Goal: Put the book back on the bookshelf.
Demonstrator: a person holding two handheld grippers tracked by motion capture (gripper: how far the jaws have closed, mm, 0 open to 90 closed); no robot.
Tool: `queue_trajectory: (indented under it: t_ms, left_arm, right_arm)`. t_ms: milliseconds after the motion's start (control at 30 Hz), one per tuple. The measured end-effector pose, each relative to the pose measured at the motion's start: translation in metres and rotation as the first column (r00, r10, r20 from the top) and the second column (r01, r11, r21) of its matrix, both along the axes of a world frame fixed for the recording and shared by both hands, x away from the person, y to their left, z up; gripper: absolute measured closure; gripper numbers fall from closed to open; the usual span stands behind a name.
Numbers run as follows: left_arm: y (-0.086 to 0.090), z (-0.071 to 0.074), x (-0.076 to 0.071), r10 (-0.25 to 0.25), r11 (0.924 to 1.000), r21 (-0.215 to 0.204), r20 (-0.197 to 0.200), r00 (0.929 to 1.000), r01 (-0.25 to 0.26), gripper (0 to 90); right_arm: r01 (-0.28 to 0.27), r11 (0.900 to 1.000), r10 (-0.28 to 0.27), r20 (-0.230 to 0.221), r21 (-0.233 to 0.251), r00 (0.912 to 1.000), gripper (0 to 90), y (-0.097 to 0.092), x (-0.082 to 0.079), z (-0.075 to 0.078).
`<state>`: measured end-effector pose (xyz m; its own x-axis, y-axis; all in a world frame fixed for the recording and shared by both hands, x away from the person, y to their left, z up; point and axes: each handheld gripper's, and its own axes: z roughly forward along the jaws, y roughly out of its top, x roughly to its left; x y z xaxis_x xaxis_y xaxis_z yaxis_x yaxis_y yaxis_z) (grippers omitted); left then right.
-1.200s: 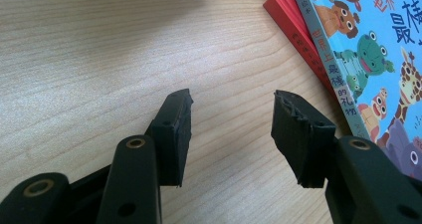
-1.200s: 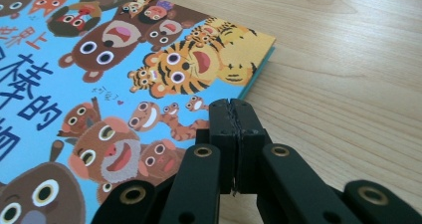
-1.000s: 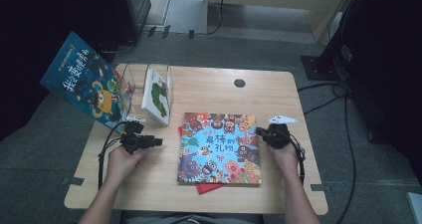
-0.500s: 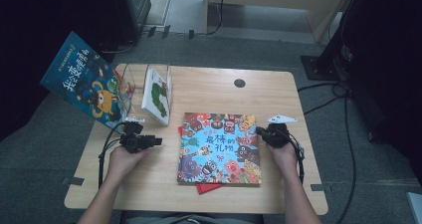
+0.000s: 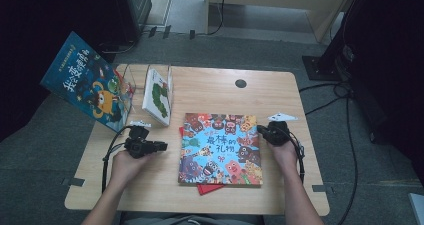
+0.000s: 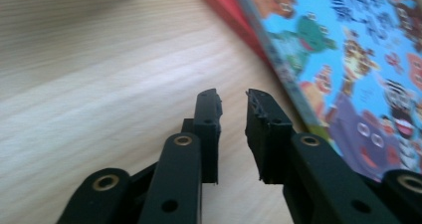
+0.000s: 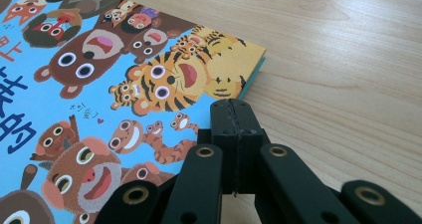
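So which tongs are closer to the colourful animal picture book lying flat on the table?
Right tongs, shut, at the picture book's right edge; left tongs sit apart, off its left side.

On the picture book (image 5: 221, 149) lying flat in front of you, the cover title reads 最棒的礼物 in dark blue characters. The book (image 5: 87, 87) propped at your far left carries large white characters on its cover, but they're too blurred to read reliably.
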<state>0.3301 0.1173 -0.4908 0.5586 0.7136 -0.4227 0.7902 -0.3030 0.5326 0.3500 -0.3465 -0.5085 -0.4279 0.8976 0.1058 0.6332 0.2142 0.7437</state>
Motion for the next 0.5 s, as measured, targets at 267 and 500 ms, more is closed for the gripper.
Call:
queue_trajectory:
  t_ms: [267, 500]
  left_arm:
    - [-0.013, -0.005, -0.013, -0.034, 0.9993, -0.017, -0.016, 0.9993, 0.034, 79.2]
    - [-0.017, -0.007, -0.021, -0.050, 0.9987, -0.013, -0.018, 0.9986, 0.049, 79.2]
  right_arm:
    - [0.002, 0.9999, -0.002, -0.004, -0.011, 1.0000, 90.0, 0.008, 0.009, 0.000]
    - [-0.007, 0.9998, 0.007, 0.002, -0.019, 1.0000, 90.0, 0.019, 0.017, 0.000]
